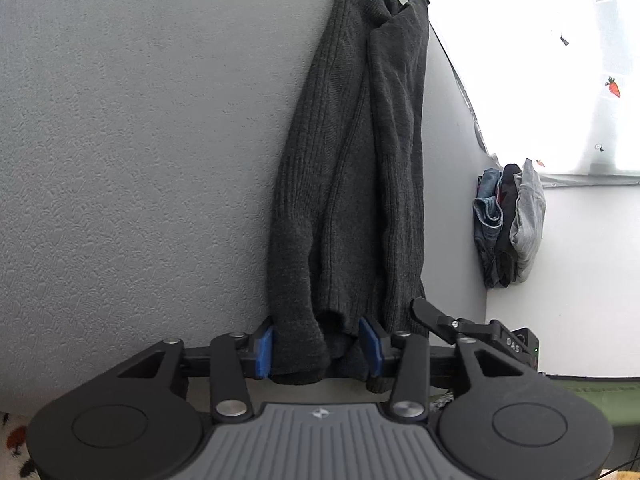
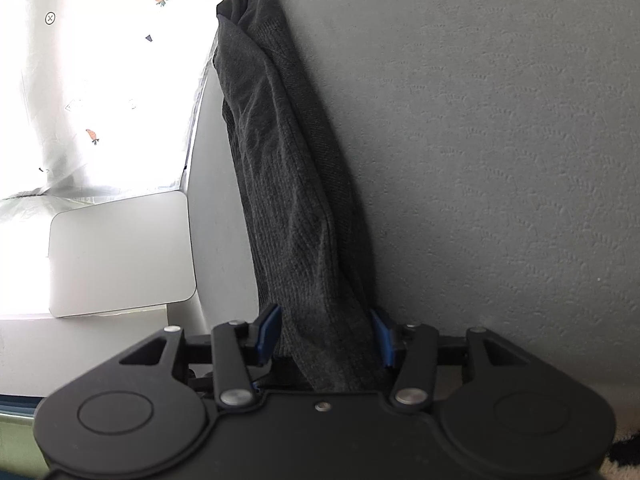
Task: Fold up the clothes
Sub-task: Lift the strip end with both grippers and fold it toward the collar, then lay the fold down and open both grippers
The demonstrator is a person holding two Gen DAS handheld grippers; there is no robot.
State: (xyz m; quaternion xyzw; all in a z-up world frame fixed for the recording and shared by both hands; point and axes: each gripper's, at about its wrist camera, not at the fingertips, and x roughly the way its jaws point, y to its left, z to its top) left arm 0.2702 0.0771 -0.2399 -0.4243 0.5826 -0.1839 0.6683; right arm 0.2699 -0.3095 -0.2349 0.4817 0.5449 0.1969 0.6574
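The left claw [image 1: 320, 346] stands half open, and the near end of the dark grey ribbed knit garment [image 1: 352, 184] lies between its blue pads [image 1: 264, 350]. The cloth seems to touch the left pad, while a small gap shows at the other one, so I judge that it is not pinched. The right claw [image 2: 326, 340] is also partly open around the other end of the same garment [image 2: 296, 208]; whether its pads press the cloth I cannot tell for sure, but they look loose.

The garment lies as a long, narrow, bunched strip on the grey textured worktop [image 1: 132, 152], running away from both claws to the far edge. I think the step in hand is laying down a fold and letting go. The next move probably calls for drawing the claws back without dragging the cloth, then flattening the strip.

Beyond the garment, to its side, a small pile of folded clothes [image 1: 510, 224] in blue, black and grey sits well apart. On the other side rests a flat white rounded panel [image 2: 120, 256]. Farthest is a bright white sheet with small carrot prints [image 2: 100, 80]. Nothing stands in the way.
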